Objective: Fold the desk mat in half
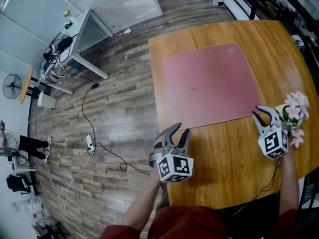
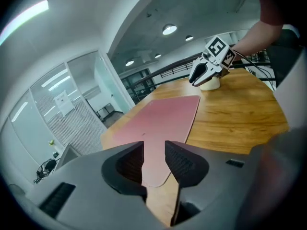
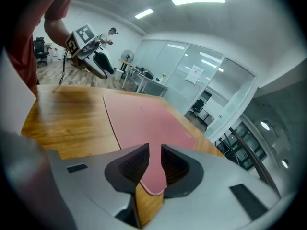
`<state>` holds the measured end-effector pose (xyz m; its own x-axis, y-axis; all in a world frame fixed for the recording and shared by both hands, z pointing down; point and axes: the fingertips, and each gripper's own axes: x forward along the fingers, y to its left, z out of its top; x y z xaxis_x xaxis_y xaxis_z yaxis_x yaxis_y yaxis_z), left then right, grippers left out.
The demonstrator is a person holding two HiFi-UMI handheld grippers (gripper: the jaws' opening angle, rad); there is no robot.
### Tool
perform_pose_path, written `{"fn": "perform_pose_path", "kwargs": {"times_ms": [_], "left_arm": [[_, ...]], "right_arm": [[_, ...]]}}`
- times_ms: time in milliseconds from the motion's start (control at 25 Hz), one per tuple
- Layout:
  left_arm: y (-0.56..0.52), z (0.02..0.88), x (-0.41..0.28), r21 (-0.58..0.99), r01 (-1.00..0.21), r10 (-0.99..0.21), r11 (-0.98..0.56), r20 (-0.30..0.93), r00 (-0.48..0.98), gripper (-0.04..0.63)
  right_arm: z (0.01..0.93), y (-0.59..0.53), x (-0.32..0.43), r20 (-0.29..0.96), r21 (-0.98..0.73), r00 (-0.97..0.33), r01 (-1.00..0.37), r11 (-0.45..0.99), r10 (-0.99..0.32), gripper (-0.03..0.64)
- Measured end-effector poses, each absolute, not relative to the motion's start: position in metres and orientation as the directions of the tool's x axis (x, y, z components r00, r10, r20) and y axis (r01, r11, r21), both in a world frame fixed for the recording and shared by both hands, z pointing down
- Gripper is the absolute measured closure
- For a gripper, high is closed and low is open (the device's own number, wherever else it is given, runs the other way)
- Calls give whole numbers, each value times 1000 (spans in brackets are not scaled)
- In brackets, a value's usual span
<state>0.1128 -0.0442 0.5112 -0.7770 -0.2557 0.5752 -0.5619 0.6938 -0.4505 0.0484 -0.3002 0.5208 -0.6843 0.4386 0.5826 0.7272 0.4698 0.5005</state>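
- Head view: the pink desk mat (image 1: 207, 83) lay flat and unfolded on the wooden table (image 1: 234, 163). Its far edge ran near the table's far edge and its left edge close along the table's left edge.
- Bare wood stretched from the mat's near edge toward the person at 6 o'clock, with a narrower strip at 3 o'clock.
- The left gripper (image 1: 181, 130) sat at the mat's near-left corner, about 7 o'clock of the mat, by the table's left edge, with its jaws a little apart.
- The right gripper (image 1: 263, 114) sat at the near-right corner, about 4 o'clock, jaws apart. The pink flowers (image 1: 295, 114) stood just beside it at 3 o'clock, leaving little room there.
- The floor (image 1: 114, 108) at 9 o'clock carried a loose cable (image 1: 99, 144).
- Left gripper view: the jaws stood moderately apart and gripped nothing. The mat's rounded corner showed through the gap, with the rest of the mat stretching away at 12 o'clock. The other gripper hung at 1 o'clock over a white pot (image 2: 211, 84).
- Right gripper view: the jaws had only a narrow gap and were not pressed on anything. The mat's stitched corner showed in the gap, but contact could not be judged. Open wood lay at 9 o'clock, and the left gripper was at 11 o'clock.
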Motion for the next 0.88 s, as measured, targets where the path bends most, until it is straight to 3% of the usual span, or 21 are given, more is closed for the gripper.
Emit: {"fn": "perform_pose_path", "kwargs": {"times_ms": [400,880], "left_arm": [[-43,581,110,-372,-748,-258,549,776,-575,382],[-30,618,92,-393,-825,-167,406,856,-490,368]], "right_arm": [[602,-318,33,846,419,-449,893,162,286,426],[636,-332,21,954,283,-271,956,-80,128,414]]}}
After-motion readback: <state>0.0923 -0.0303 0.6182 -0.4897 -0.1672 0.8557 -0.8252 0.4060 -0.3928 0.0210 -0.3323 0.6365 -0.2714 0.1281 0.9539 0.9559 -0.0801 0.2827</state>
